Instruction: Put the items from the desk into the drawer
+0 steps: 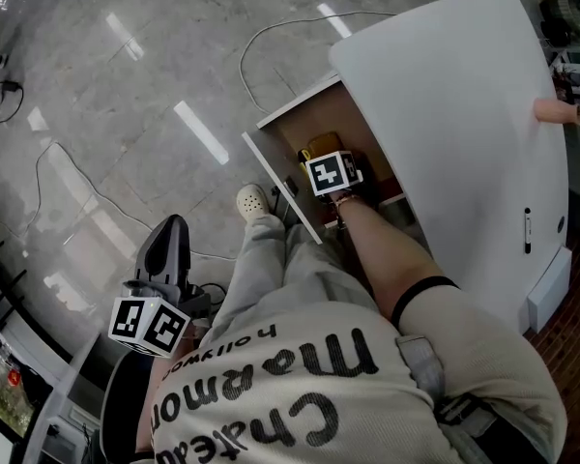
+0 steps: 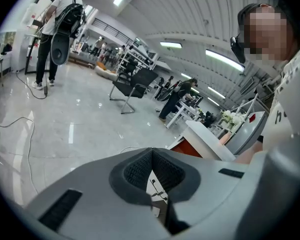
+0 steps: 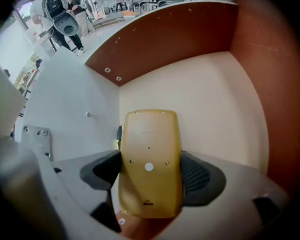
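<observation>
My right gripper (image 3: 150, 171) reaches straight down into the open drawer (image 3: 215, 99), shut on a flat yellow device (image 3: 149, 159) gripped by its two long edges and hanging just above the drawer's pale bottom. From the head view, the marker cube of the right gripper (image 1: 331, 174) sits over the yellow device (image 1: 321, 146) inside the drawer (image 1: 300, 124). The left gripper (image 1: 171, 224) is held out to the left above the floor; its dark pads (image 2: 140, 169) meet with nothing between them.
The white desk (image 1: 464, 114) carries a thin black pen-like thing (image 1: 527, 230) and a pinkish object (image 1: 556, 112) at its far edge. The drawer's white front panel (image 1: 280, 187) juts toward my shoe (image 1: 251, 201). Cables (image 1: 261, 37) lie across the shiny floor.
</observation>
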{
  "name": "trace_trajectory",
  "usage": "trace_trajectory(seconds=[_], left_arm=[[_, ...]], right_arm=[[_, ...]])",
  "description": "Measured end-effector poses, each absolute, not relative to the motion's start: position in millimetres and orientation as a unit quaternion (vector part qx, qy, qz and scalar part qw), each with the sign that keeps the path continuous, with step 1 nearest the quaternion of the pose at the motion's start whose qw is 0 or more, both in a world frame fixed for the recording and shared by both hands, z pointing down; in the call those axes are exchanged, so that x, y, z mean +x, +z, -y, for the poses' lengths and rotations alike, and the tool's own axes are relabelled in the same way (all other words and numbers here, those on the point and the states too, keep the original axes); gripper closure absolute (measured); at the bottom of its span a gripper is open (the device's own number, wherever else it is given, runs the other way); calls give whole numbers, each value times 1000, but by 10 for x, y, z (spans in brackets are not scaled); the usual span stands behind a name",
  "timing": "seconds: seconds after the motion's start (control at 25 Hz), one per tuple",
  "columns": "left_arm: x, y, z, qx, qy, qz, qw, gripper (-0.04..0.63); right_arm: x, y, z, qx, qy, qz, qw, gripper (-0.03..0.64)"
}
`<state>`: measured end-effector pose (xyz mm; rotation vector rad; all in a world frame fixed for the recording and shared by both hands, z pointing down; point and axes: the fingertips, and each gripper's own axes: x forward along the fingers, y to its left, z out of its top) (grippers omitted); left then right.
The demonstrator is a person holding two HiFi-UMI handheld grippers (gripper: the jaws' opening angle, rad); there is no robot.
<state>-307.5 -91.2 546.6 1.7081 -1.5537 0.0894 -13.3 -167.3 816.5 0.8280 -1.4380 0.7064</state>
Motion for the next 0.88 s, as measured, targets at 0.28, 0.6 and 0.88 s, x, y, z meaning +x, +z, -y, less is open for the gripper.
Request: trace_trajectory(seconds=[0.28, 0.6, 0.88], left_arm=[[-3141, 5534, 935, 680, 41, 607, 409, 594], [-3365, 5376, 1048, 687, 38, 610, 392, 594], [-3383, 4737, 1466, 720, 1, 604, 342, 594]], right_arm=[[-84, 8288, 1668, 388, 278, 594, 648, 250], [-127, 8110, 1616, 402, 323, 573, 637, 253], [-629, 7175, 1694, 453, 340, 638, 522, 431]])
